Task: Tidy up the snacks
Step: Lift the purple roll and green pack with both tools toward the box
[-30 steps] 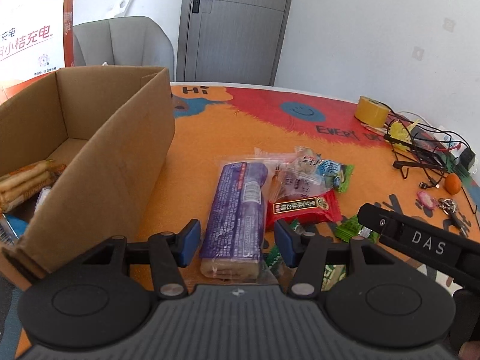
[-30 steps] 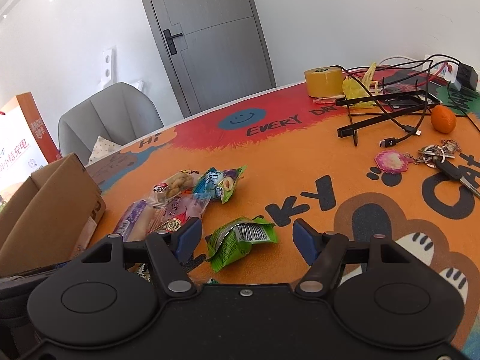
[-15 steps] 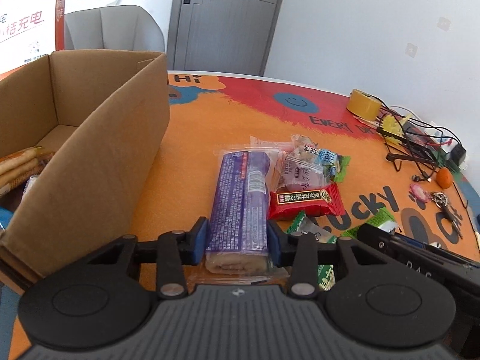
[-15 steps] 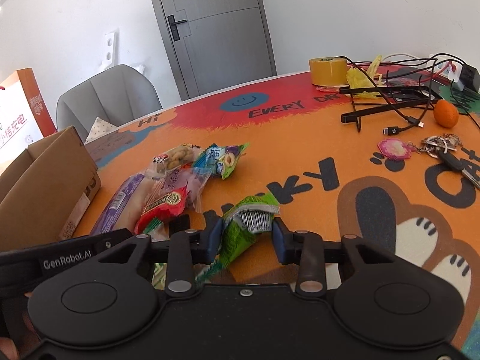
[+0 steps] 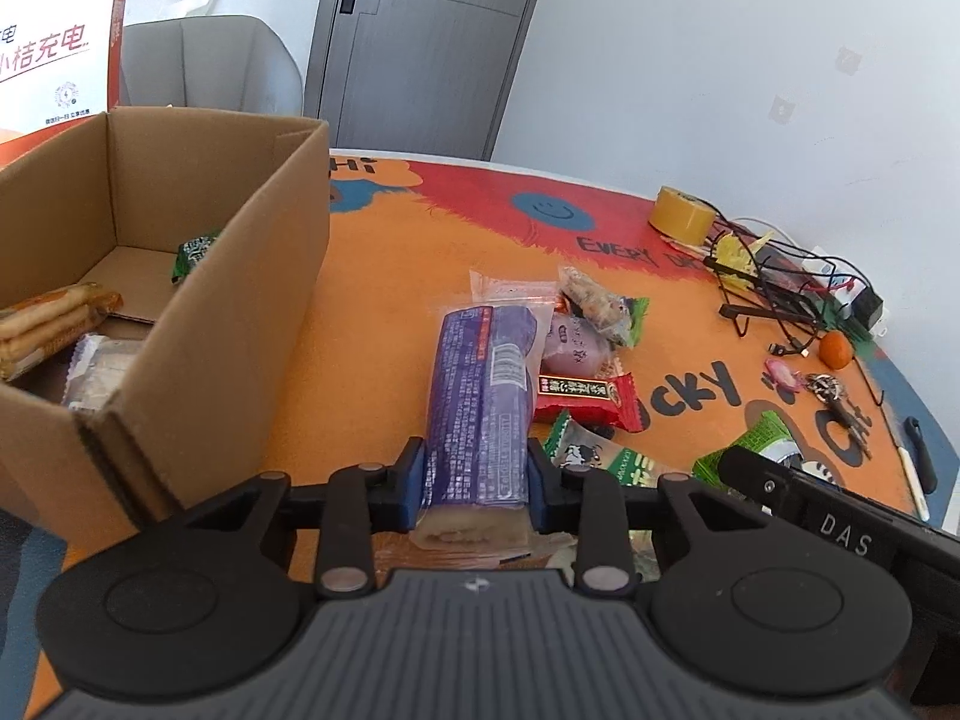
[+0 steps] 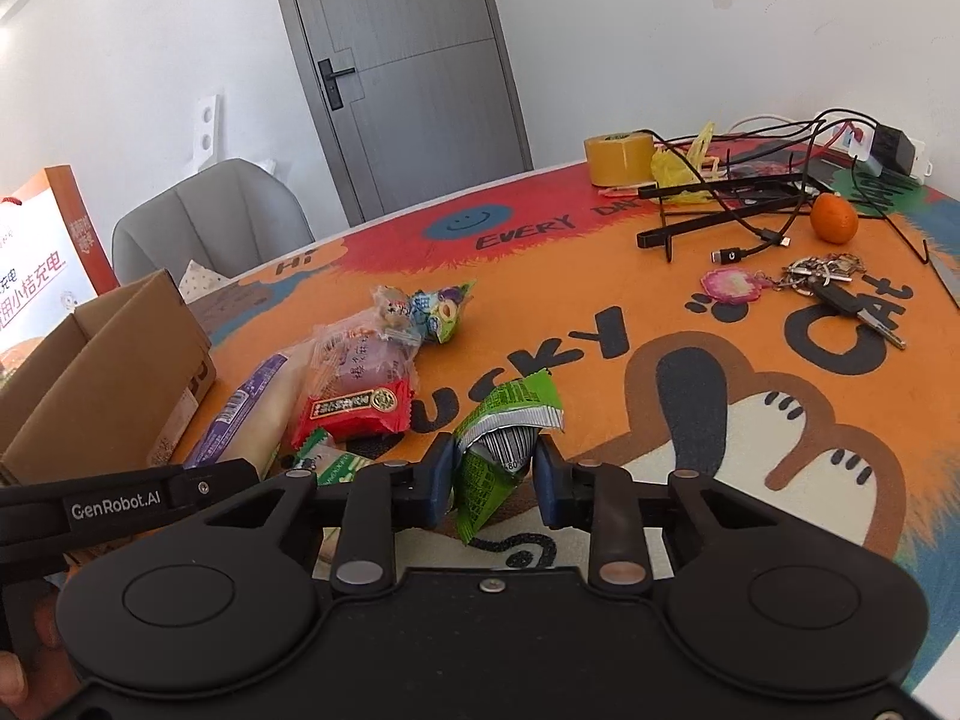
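My left gripper [image 5: 477, 483] is shut on the near end of a long purple snack pack [image 5: 483, 402], held above the table. My right gripper [image 6: 493, 480] is shut on a green snack packet [image 6: 504, 438], also lifted. An open cardboard box [image 5: 198, 312] stands to the left and holds several snacks [image 5: 54, 318]. On the orange mat lie a red packet [image 5: 585, 393], a pink bun pack [image 6: 366, 363], a green-and-white packet [image 5: 591, 456] and a mixed-colour packet [image 6: 432, 306].
At the back right are a yellow tape roll [image 6: 618, 157], a black stand with cables [image 6: 738, 204], a small orange [image 6: 833, 217] and keys [image 6: 831, 282]. A grey chair [image 6: 210, 222] and an orange-white bag [image 5: 54, 30] stand beyond the box.
Both grippers closed from open, the left on the purple pack and the right on the green packet, and both have lifted their snacks off the mat.
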### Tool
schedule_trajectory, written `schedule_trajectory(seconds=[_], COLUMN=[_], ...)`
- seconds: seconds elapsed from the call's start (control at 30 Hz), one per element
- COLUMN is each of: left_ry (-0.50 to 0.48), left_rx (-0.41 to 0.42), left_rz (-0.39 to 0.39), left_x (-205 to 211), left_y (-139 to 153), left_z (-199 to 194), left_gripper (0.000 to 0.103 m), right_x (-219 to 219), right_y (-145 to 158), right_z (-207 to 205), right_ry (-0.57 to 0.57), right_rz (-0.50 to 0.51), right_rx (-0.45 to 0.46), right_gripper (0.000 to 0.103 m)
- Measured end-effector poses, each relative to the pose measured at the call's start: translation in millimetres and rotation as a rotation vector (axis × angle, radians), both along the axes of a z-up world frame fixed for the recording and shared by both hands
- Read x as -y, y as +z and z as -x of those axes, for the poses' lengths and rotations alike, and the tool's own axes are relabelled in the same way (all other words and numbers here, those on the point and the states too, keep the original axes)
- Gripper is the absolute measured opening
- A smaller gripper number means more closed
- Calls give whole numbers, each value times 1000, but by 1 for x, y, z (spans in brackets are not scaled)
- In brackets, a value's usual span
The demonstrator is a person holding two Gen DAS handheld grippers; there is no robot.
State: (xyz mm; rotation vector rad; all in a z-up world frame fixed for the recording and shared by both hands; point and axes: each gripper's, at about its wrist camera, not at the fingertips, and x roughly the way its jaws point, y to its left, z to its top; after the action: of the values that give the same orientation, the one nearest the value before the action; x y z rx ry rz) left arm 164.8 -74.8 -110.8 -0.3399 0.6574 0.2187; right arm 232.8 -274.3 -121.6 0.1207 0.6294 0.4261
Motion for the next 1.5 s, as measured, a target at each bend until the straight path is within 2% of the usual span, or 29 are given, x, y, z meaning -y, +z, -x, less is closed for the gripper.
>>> schedule_trajectory(seconds=[0.43,0.73,1.17,1.27,1.3,1.33,1.5], left_ry=[-6,31,130,148,151,156,173], left_rx=[109,175,198,205,207,205,221], left_rz=[-15,-35,-48,-48,-46,-43,-28], left_x=[-1,-11,-50,-60,-63,-66,-81], left_y=[40,66,79,81,81,82,86], left_z=[32,52,76,81,82,84,92], left_gripper=[31,31,31,26,14,10,3], right_x=[-7,-26,-70,-79,-82,-85,-97], right_y=[32,53,68,71,71,72,73], right_z=[22,36,50,53,55,56,60], right_ry=[36,98,175,194,201,207,233], right_rz=[-52,-97,-127,-127,-129,-131,-133], right_rx=[72,123,148,153,156,160,165], right_gripper=[29,29,29,29,29,29,29])
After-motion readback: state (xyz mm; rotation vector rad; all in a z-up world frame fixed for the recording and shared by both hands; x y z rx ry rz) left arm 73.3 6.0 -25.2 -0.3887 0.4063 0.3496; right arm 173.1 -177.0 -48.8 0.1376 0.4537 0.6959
